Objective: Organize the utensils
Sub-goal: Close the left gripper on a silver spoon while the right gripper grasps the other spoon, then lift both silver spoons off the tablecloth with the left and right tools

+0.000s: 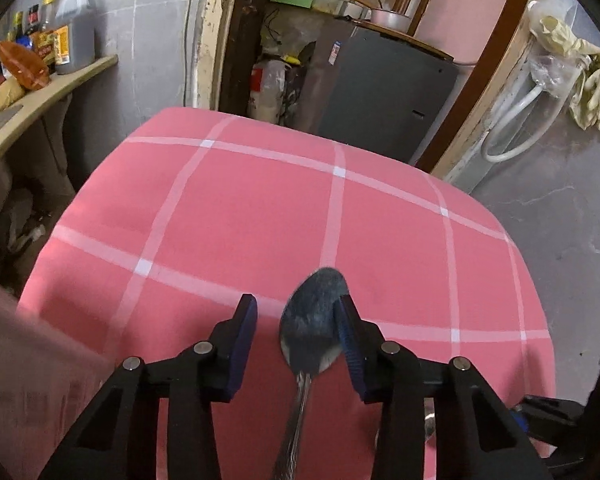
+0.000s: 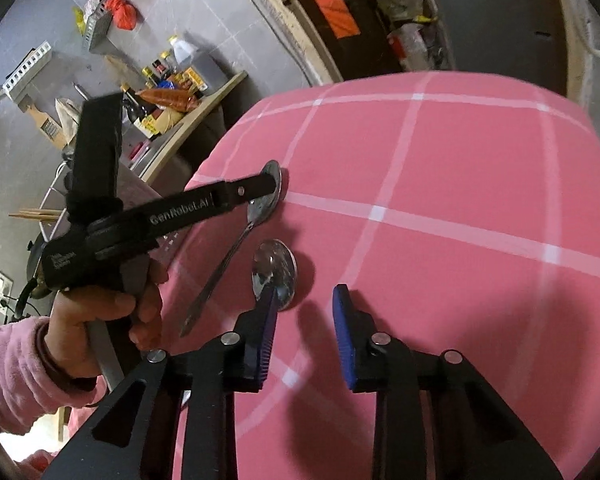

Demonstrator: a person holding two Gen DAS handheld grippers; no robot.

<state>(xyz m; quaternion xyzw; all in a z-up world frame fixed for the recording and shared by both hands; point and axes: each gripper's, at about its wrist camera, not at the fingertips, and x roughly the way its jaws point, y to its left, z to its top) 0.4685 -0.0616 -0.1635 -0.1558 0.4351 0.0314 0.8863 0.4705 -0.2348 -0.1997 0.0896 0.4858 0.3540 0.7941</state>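
In the left wrist view a steel spoon [image 1: 314,320] lies between the open fingers of my left gripper [image 1: 296,320], its bowl against the right pad [image 1: 346,332]; the jaws stand wide apart, not closed on it. In the right wrist view the same spoon [image 2: 256,216] lies on the pink checked tablecloth [image 2: 460,184] under the left gripper [image 2: 268,184]. A second spoon [image 2: 274,270] lies just ahead of my right gripper [image 2: 306,304], its bowl by the left pad [image 2: 266,320]. The right gripper is open and empty.
A wooden shelf with sauce bottles [image 1: 60,36] runs along the left wall. A grey cabinet [image 1: 384,92] stands behind the table. A basket with chopsticks [image 2: 40,214] sits off the table's left side. Rubber gloves [image 1: 580,76] hang at the right.
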